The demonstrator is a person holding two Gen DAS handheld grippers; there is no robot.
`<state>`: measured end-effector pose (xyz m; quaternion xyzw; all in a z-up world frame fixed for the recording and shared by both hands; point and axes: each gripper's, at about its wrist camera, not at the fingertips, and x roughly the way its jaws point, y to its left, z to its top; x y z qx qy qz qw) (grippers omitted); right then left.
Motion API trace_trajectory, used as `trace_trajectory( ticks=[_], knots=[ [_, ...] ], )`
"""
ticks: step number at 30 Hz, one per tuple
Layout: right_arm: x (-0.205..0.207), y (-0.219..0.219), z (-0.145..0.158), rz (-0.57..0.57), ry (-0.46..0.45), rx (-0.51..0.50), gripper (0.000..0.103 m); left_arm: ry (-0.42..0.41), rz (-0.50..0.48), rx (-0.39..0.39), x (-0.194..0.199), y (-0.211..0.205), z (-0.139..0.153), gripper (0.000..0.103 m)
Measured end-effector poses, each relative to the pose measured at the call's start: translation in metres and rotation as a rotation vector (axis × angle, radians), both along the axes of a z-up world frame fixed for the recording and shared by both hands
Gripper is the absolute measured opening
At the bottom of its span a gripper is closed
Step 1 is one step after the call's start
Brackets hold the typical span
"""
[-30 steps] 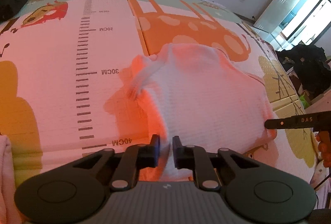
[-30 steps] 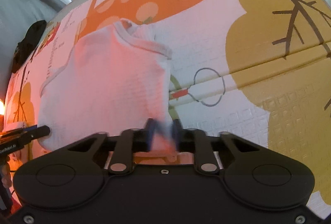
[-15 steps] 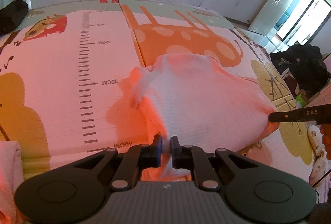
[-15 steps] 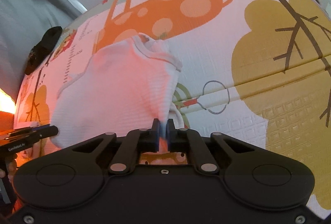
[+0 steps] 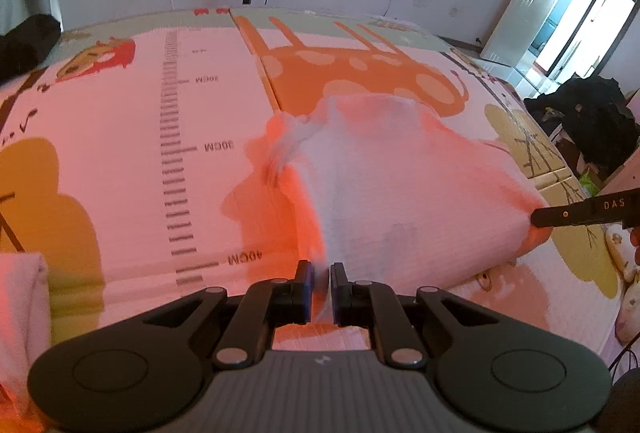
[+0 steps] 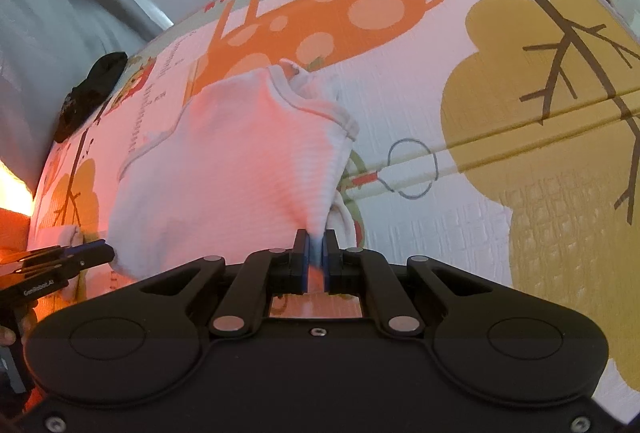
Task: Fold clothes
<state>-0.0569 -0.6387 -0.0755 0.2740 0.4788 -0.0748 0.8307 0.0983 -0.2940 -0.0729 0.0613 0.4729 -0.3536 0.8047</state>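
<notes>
A white ribbed top (image 5: 392, 185) lies on the play mat (image 5: 120, 153), collar end far, near hem raised off the mat. My left gripper (image 5: 319, 271) has the hem's left corner between its pads; its jaws are opening slightly, with the cloth still pinched. In the right wrist view the top (image 6: 240, 161) hangs from my right gripper (image 6: 315, 239), which is shut on the hem's right corner. Each gripper shows in the other's view: the right gripper (image 5: 538, 221) at the garment's right edge, the left gripper (image 6: 102, 253) at its left edge.
A dark heap of clothes (image 5: 592, 121) sits off the mat's right side by an open door (image 5: 560, 13). A black item (image 6: 88, 93) rests at the mat's far left corner. A pale folded cloth (image 5: 20, 313) lies near left. The mat (image 6: 500, 45) stretches to the right.
Both grippers have drawn back and a little up with the near hem, which now hangs off the mat. The right jaws closed tight on the cloth.
</notes>
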Motion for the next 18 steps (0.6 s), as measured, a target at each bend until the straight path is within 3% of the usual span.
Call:
trace_trajectory(
  ticks=[4,6,7,9,18],
  knots=[
    [-0.002,0.000,-0.008,-0.002,0.026,0.006,0.005,0.017,0.037,0.000,0.004,0.000,-0.003,0.021],
    [-0.001,-0.002,-0.012,-0.010,0.038,0.013,0.009,0.026,0.046,0.000,0.007,-0.002,-0.003,0.038],
    [0.000,-0.003,-0.013,-0.021,0.043,0.017,0.010,0.023,0.052,0.004,0.009,-0.003,-0.002,0.040],
    [0.001,-0.006,-0.014,-0.043,0.049,0.024,0.028,0.020,0.050,0.007,0.012,-0.007,-0.001,0.041],
    [0.015,-0.016,-0.017,-0.081,0.038,0.034,0.029,0.038,0.026,-0.028,0.024,-0.028,0.004,0.036]
  ],
)
